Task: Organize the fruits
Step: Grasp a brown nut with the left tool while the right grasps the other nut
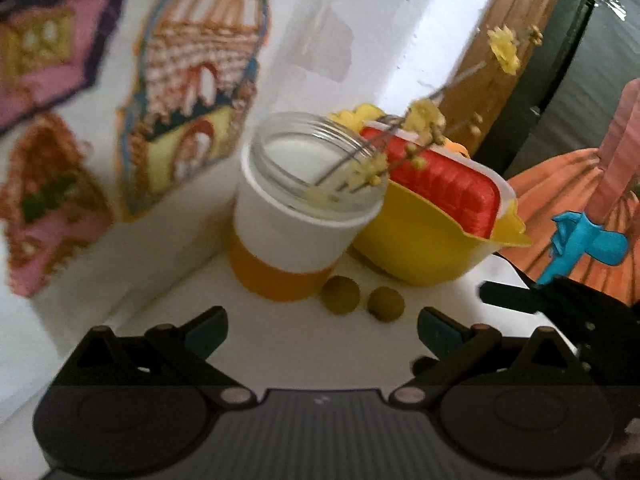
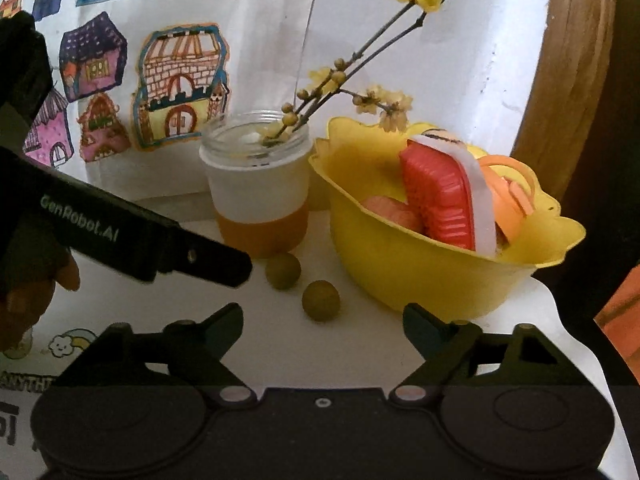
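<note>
Two small round olive-green fruits lie loose on the white tabletop [image 2: 360, 344], centre of both views: one [image 2: 283, 271] just in front of the glass jar [image 2: 256, 184], the other [image 2: 321, 301] lower and to its right, close to the yellow bowl [image 2: 400, 272]. They sit close together but apart. Being round, they have no long axis for you to line up with.

In the right wrist view, your right gripper [image 2: 322, 326] stands open and empty, with the lower fruit just above the gap between its fingers, so that hand looks best placed for it. Your left gripper [image 1: 322, 326] is open and empty too, both fruits just above its gap; its black finger also reaches in from the left of the right wrist view, tip near the upper fruit.

The bowl already holds a red ribbed piece [image 2: 436, 200] and orange pieces. A flowering twig [image 2: 360, 68] leans out of the jar over the bowl. Behind is a white wall with drawings of houses [image 2: 180, 84].
</note>
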